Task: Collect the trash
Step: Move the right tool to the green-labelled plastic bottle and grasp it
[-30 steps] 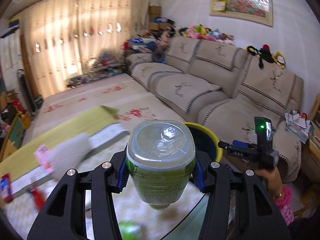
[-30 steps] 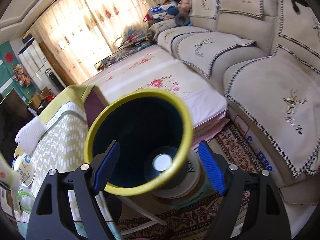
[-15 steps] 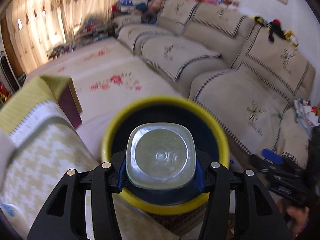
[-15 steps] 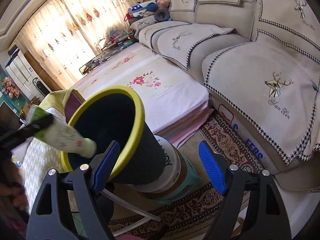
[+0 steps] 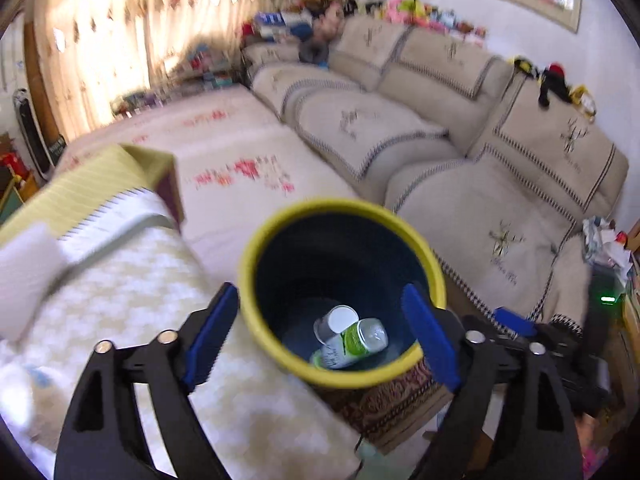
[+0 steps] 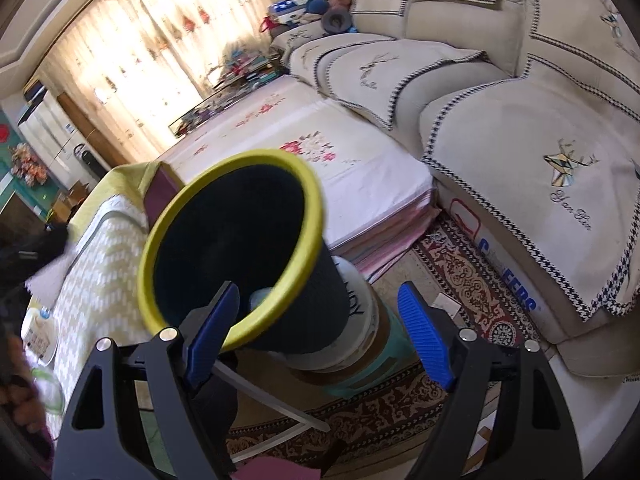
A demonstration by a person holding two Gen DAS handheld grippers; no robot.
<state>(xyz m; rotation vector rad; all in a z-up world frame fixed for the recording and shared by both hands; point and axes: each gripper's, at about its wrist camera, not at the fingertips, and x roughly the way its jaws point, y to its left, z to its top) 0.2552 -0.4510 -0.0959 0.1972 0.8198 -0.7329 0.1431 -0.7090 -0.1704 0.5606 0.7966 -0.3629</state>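
Observation:
A dark bin with a yellow rim (image 5: 280,356) stands beside the table; it also shows in the right wrist view (image 6: 152,256). A green-labelled plastic bottle (image 5: 352,342) lies at the bin's bottom next to a white-lidded cup (image 5: 336,320). My left gripper (image 5: 320,336) is open and empty above the bin's mouth. My right gripper (image 6: 320,332) is open and empty, close to the bin's outer wall. The right gripper's body shows in the left wrist view (image 5: 516,326) to the right of the bin.
A table with a patterned cloth (image 5: 120,320) lies left of the bin. The bin sits on a white bucket (image 6: 360,312) over a teal stool. A beige sofa (image 6: 540,140), a floral mattress (image 6: 320,160) and a patterned rug (image 6: 460,288) surround it.
My left gripper carried the bottle over the bin, opened, and the bottle dropped to the bin's bottom. My right gripper stayed open and drew back slightly from the bin.

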